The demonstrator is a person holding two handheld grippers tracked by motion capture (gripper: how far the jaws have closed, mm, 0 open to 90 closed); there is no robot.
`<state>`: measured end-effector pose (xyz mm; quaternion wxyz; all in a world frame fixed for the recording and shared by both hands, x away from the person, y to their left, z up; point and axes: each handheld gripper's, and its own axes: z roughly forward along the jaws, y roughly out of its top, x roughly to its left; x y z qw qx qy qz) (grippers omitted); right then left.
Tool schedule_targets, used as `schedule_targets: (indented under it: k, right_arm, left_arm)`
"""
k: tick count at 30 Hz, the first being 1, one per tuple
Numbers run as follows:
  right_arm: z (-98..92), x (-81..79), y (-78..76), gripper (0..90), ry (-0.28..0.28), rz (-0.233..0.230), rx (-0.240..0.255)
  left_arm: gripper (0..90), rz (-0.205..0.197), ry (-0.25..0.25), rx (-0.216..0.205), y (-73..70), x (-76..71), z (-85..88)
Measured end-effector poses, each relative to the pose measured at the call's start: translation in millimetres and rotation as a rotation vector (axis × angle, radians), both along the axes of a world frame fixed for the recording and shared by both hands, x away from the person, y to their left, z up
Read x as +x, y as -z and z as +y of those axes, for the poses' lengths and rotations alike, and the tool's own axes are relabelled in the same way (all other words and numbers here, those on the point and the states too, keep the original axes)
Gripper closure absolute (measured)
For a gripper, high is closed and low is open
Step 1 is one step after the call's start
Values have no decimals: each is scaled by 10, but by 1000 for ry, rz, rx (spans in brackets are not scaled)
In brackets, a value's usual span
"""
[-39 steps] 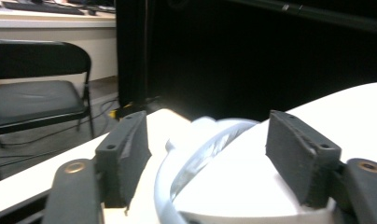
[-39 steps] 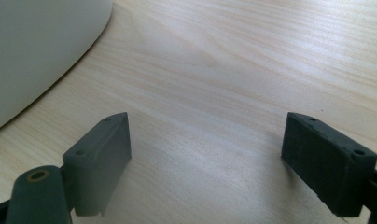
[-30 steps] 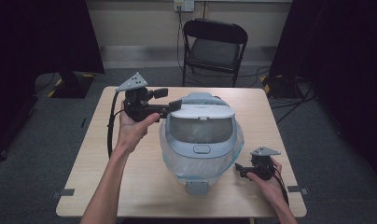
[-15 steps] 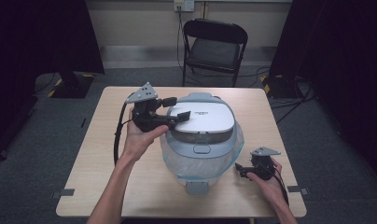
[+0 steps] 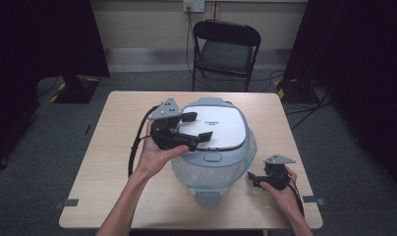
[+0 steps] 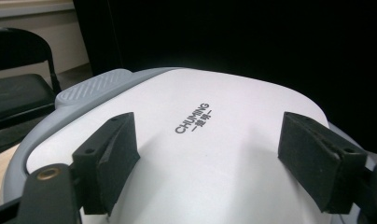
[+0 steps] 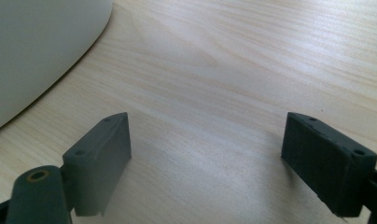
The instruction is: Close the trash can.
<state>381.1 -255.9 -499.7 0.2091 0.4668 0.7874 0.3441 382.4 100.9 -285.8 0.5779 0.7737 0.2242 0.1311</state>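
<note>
A pale wood worktop (image 5: 113,147) at frame centre, grey carpet around, folding chair (image 5: 226,46) above. Left gripper (image 5: 196,129) has just been opening over the white lid (image 5: 226,125), nothing between; right gripper (image 5: 251,179) gapes empty.

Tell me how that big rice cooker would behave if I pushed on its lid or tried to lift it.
The rice cooker looks bulky and wide-based, so it probably slides rather than tips. Its white lid seems hard, smooth and domed, likely slippery for the left hand-held gripper, whose open jaws hover over it. It is probably heavy for one gripper.
</note>
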Motion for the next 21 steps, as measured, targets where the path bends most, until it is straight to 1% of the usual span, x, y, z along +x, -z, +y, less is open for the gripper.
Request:
schedule_targets:
  k: [3, 5, 6, 8, 9, 16, 18, 19, 21]
  right_arm:
    - [0, 0, 0, 146, 0, 0, 0]
    - [0, 0, 0, 146, 0, 0, 0]
    - [0, 0, 0, 146, 0, 0, 0]
    - [0, 0, 0, 146, 0, 0, 0]
    - [0, -1, 0, 146, 0, 0, 0]
    - [0, -1, 0, 146, 0, 0, 0]
    - [0, -2, 0, 146, 1, 1, 0]
    - [0, -2, 0, 146, 1, 1, 0]
    - [0, -2, 0, 146, 1, 1, 0]
  left_arm:
    - [190, -9, 18, 13, -2, -12, -6]
    - [183, -31, 18, 37, 11, -39, -33]
    - [171, -38, 29, 39, 16, -50, -36]
    - [166, -40, 32, 30, 26, -72, -49]
    - [166, -43, 38, 33, 27, -74, -51]
    - [165, -49, 40, 40, 31, -75, -53]
    - [165, -53, 37, 24, 50, -81, -50]
    - [165, -59, 35, 21, 57, -84, -47]
    - [165, -56, 24, 18, 61, -101, -49]
